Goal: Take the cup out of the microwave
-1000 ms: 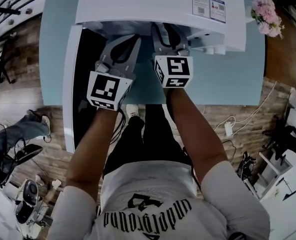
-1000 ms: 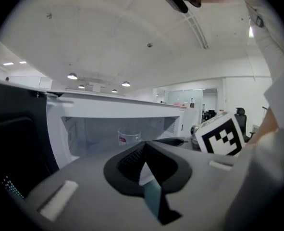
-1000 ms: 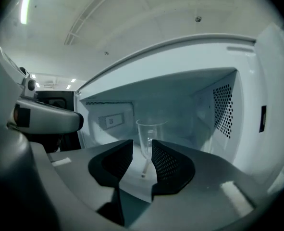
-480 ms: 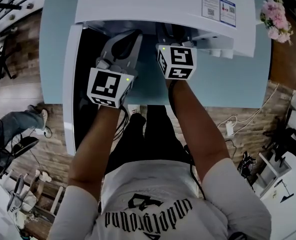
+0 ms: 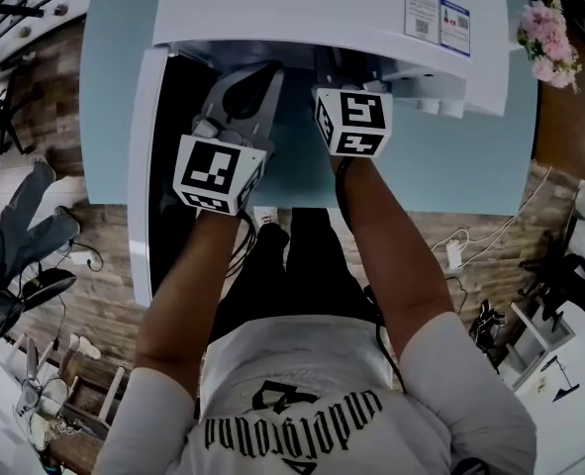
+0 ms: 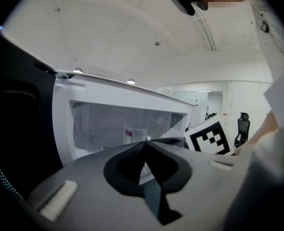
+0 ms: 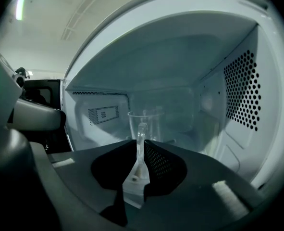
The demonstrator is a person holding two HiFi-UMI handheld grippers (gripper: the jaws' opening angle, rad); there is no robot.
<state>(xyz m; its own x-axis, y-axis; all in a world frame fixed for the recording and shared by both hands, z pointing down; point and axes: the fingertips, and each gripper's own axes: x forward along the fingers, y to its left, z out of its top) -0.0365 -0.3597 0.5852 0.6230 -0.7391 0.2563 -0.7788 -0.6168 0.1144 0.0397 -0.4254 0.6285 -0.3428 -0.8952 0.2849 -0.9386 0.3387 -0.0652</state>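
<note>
A clear glass cup [image 7: 146, 124] with a handle stands inside the white microwave [image 5: 322, 8]; it also shows in the left gripper view [image 6: 134, 133]. My right gripper [image 7: 141, 142] reaches into the cavity. Its jaws have just been closing, and the cup's handle [image 7: 141, 134] now sits pinched between them. From the head view only its marker cube [image 5: 351, 122] shows, with the jaws hidden under the microwave's top. My left gripper [image 6: 144, 143] hovers shut and empty in front of the opening, beside the open door [image 5: 144, 166].
The microwave stands on a light blue table [image 5: 450, 156]. Its door hangs open at the left, dark on the inside. Perforated cavity walls [image 7: 240, 90] lie close on the right of the cup. Pink flowers [image 5: 547, 43] are at the table's far right.
The right gripper has slid a little further in under the microwave's top. The left gripper has stayed where it was.
</note>
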